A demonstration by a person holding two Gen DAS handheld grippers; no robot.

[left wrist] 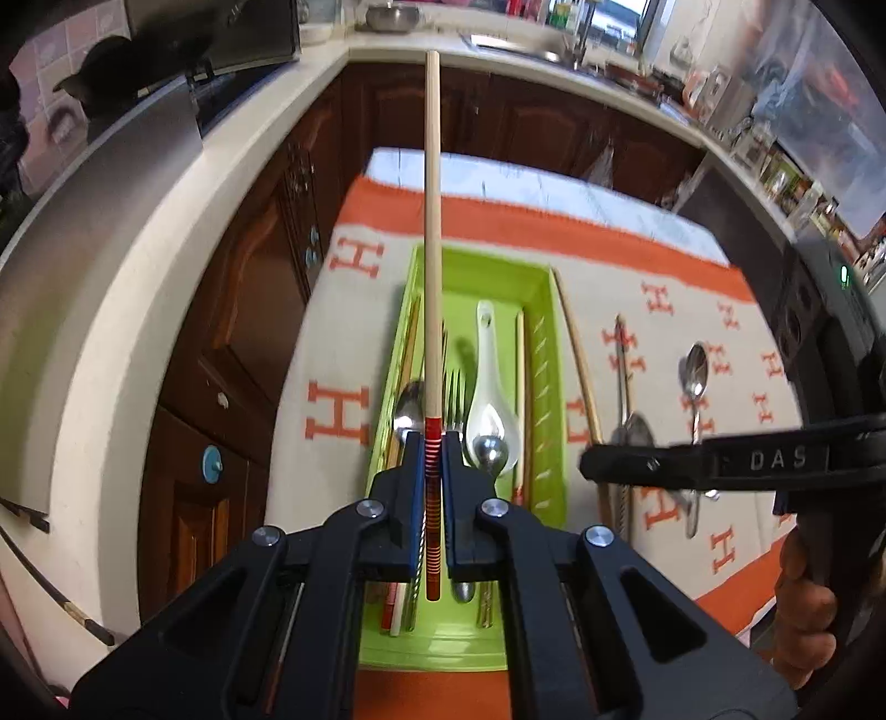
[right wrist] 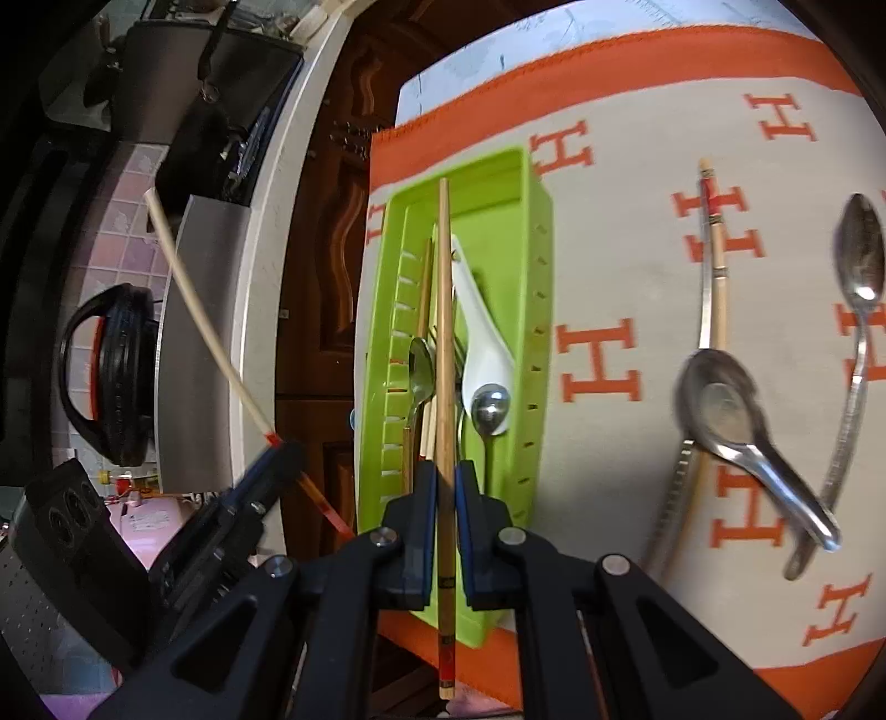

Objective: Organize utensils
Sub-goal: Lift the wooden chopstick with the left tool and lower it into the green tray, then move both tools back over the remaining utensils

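On orange-bordered H-print cloth (left wrist: 343,354): green tray (left wrist: 540,354); wood cabinets (left wrist: 238,310) behind.

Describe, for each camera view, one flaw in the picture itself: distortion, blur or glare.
Left wrist view: fisheye bends the white countertop into an arc; the window is blown out. Right wrist view: the metal spoons on the cloth look smeared, and the pale chopstick appears curved.

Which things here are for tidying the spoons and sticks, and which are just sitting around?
For the job: left gripper holding a pale chopstick; right gripper holding a brown chopstick; green tray; metal spoons on the cloth.
Just around: stove pot, sink.
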